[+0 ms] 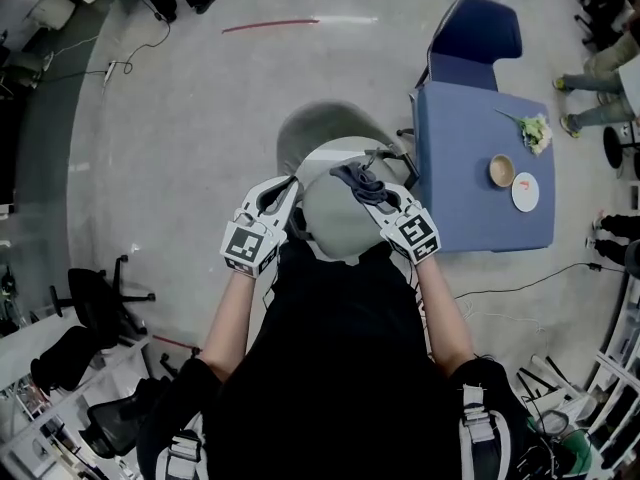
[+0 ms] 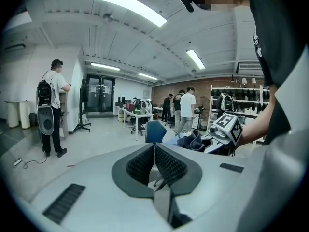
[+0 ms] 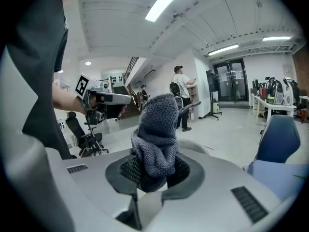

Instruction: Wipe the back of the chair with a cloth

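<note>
The right gripper (image 3: pixel 153 170) clamps the cloth (image 3: pixel 155 129) by its lower end. The cloth's length stands straight out past the jaws, over the chair (image 1: pixel 335 223). The left gripper (image 2: pixel 154 164) is clenched on nothing.

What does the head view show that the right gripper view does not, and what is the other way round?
Only the head view shows the bowl and the plate on the blue table. Only the right gripper view shows a standing person near the glass doors. Both show the grey cloth clamped in the right gripper, and the blue chair.
</note>
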